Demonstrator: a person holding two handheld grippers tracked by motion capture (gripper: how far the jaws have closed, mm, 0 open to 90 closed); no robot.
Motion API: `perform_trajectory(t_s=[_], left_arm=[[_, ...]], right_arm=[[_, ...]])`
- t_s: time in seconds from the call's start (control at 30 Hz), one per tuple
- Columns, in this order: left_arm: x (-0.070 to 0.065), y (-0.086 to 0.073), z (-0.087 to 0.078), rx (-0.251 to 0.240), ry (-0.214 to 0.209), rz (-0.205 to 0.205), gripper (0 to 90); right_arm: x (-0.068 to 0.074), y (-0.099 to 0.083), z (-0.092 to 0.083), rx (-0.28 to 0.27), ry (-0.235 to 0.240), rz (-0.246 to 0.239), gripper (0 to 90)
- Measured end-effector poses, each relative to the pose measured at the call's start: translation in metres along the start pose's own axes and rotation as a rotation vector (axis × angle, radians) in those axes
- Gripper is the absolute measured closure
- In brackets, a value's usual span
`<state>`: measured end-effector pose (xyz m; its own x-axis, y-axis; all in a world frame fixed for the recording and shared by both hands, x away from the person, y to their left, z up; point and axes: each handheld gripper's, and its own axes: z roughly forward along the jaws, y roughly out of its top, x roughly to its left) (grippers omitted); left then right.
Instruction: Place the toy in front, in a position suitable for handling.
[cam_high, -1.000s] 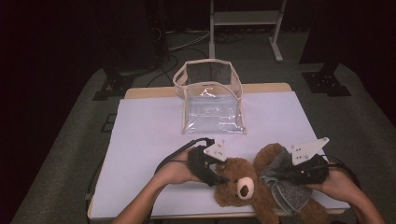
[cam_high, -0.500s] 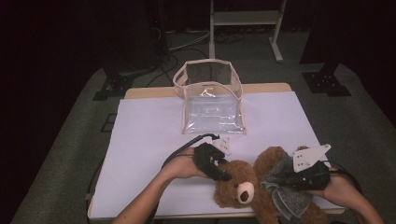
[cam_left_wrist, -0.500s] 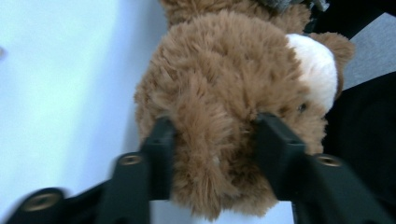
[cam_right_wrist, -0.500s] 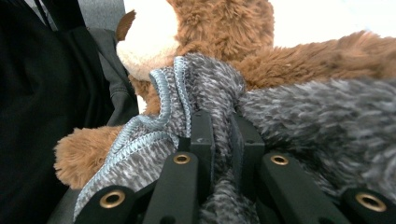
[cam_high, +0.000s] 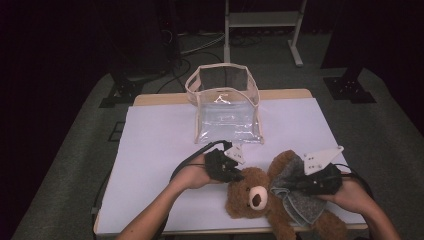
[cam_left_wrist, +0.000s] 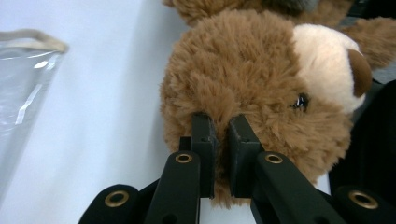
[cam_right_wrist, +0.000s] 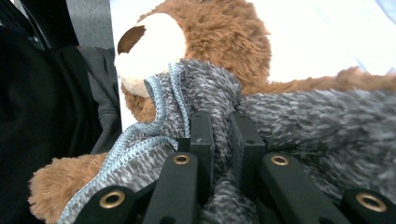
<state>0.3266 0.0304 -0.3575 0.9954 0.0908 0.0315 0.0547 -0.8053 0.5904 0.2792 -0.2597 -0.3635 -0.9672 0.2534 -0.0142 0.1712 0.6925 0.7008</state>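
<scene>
While left tongs pinch teddy bear | right tongs clamp grey knit | white table, dark room

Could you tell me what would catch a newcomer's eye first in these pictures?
A brown teddy bear in a grey knitted vest lies at the table's near edge. The left gripper has just closed on the fur of its head, and the right gripper pinches the vest. Behind, a clear plastic bag stands open.
</scene>
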Motion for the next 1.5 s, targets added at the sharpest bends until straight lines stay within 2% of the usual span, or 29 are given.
perform_trajectory(t_s=[0.27, 0.37, 0.47, 0.63, 0.73, 0.83, 0.93, 1.07, 1.23, 1.33, 1.4, 1.47, 1.5], left_arm=[[0.004, -0.017, -0.022, 0.016, 0.057, -0.018, 83.7], [-0.001, -0.023, -0.025, 0.010, 0.053, -0.009, 83.4], [-0.010, -0.026, -0.027, -0.012, 0.047, 0.020, 83.1], [-0.021, -0.029, -0.027, -0.018, 0.038, 0.040, 82.7], [-0.023, -0.030, -0.027, -0.028, 0.028, 0.030, 81.9], [-0.021, -0.030, -0.027, -0.020, 0.013, 0.024, 77.7], [-0.020, -0.029, -0.028, -0.037, -0.013, -0.012, 60.7], [-0.019, -0.026, -0.025, -0.057, -0.061, -0.040, 46.4], [-0.019, -0.020, -0.015, -0.059, -0.135, -0.060, 40.0], [-0.020, -0.016, -0.008, -0.047, -0.166, -0.072, 32.6], [-0.019, -0.014, -0.004, -0.033, -0.168, -0.074, 30.5], [-0.017, -0.014, 0.001, -0.026, -0.173, -0.082, 32.3], [-0.016, -0.015, 0.002, -0.020, -0.176, -0.082, 35.9]], right_arm=[[0.001, 0.020, 0.019, -0.018, -0.003, -0.033, 80.5], [0.003, 0.026, 0.024, -0.013, 0.001, -0.055, 80.5], [0.003, 0.028, 0.014, -0.009, 0.003, -0.050, 80.6], [-0.004, 0.023, -0.008, 0.010, -0.038, -0.041, 80.6], [-0.011, 0.019, -0.011, 0.014, -0.027, -0.013, 80.6], [-0.012, 0.013, 0.000, 0.031, 0.009, 0.007, 80.8], [-0.007, 0.008, 0.007, 0.036, 0.030, 0.012, 81.4], [0.002, 0.003, 0.007, 0.035, 0.044, 0.014, 81.6], [0.012, -0.004, 0.007, 0.027, 0.050, 0.005, 81.8], [0.015, -0.008, 0.007, 0.016, 0.050, 0.006, 81.8], [0.016, -0.009, 0.007, 0.008, 0.048, 0.005, 81.8], [0.016, -0.010, 0.007, -0.001, 0.047, 0.004, 81.8], [0.016, -0.011, 0.007, -0.005, 0.047, 0.004, 81.8]])
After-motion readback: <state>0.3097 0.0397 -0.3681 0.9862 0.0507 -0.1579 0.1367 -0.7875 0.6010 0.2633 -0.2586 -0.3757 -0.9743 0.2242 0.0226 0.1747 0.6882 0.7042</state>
